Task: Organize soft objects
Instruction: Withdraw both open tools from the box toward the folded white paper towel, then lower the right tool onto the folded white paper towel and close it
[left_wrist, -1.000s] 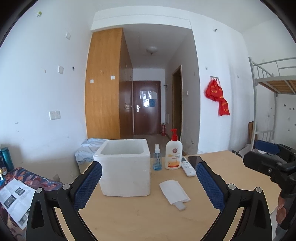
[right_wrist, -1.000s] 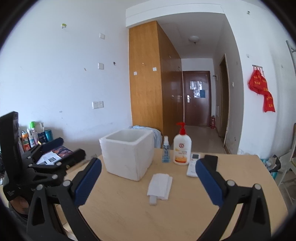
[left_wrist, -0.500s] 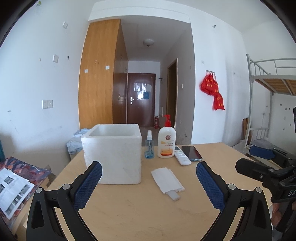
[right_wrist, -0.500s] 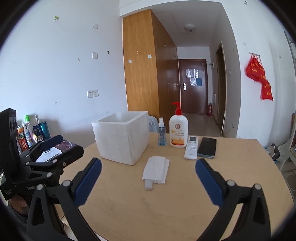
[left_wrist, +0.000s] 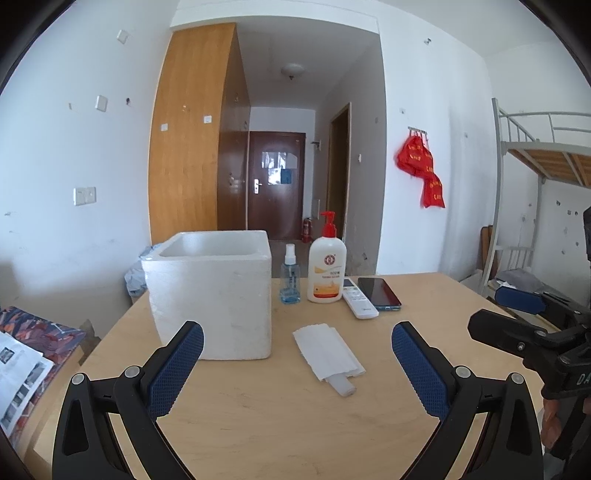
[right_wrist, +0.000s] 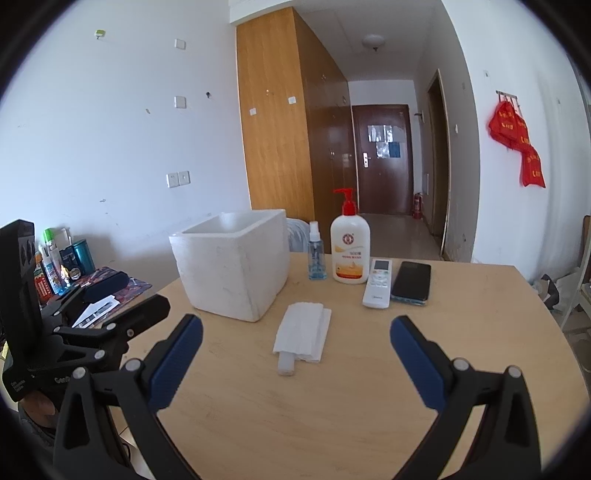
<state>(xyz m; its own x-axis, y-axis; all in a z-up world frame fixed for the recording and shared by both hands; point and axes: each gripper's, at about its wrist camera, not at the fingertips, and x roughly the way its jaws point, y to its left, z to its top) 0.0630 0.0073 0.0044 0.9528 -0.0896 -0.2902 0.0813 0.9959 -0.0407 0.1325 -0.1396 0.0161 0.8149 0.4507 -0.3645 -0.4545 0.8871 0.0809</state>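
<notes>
a: left tool (left_wrist: 295, 363) spread wide, nothing in it. right tool (right_wrist: 295, 356) the same, wide and empty. both hang over the near part of the worktop (right_wrist: 461, 314).

b: and the soft thing?

a: folded white tissue stack (right_wrist: 303, 330), flat on the worktop ahead of both tools, with a small pale bar (right_wrist: 286, 363) sticking out from under its near edge. foam box (right_wrist: 232, 266) just behind and to the left, top open.

b: risks?

a: my guess: the stack is thin and layered. pads closing on it may take only the top sheets and fan the rest. the bar could get dragged along or dropped. both tools going in together may collide. bottles (right_wrist: 349, 245), remote (right_wrist: 377, 284) and phone (right_wrist: 410, 281) sit near behind, so a sweep could knock them.
</notes>
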